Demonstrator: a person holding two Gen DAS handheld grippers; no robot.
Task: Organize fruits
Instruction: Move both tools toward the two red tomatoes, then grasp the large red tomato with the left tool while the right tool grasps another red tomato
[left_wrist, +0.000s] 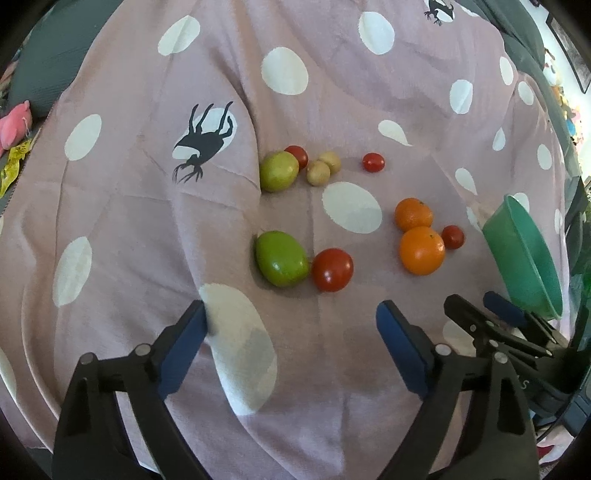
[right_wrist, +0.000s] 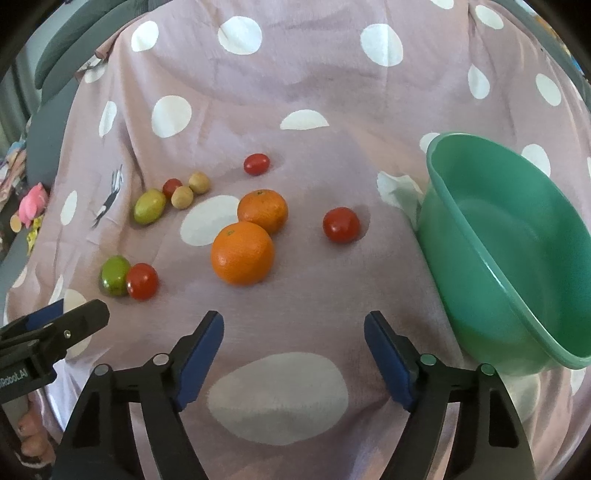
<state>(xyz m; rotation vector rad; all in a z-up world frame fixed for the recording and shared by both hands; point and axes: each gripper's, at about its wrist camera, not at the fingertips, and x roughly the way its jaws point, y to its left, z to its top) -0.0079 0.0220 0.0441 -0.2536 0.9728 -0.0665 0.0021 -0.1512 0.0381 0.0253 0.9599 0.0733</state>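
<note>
Fruits lie scattered on a pink polka-dot blanket (left_wrist: 129, 221). Two oranges (right_wrist: 242, 253) (right_wrist: 263, 209) touch each other; they also show in the left wrist view (left_wrist: 422, 250) (left_wrist: 413, 213). A green fruit (left_wrist: 282, 257) touches a red tomato (left_wrist: 332, 269). Farther back lie another green fruit (left_wrist: 279, 171), two small tan fruits (left_wrist: 318, 172), and small tomatoes (left_wrist: 373, 162) (right_wrist: 341, 224). An empty green bowl (right_wrist: 517, 236) stands tilted at the right. My left gripper (left_wrist: 291, 321) is open and empty, short of the green fruit. My right gripper (right_wrist: 293, 332) is open and empty, short of the oranges.
Grey cushions (left_wrist: 48, 62) border the blanket at the back left. A pink soft toy (left_wrist: 13, 123) and yellow packaging lie at the far left edge. The right gripper's body (left_wrist: 498, 332) shows beside the bowl (left_wrist: 528, 258) in the left wrist view.
</note>
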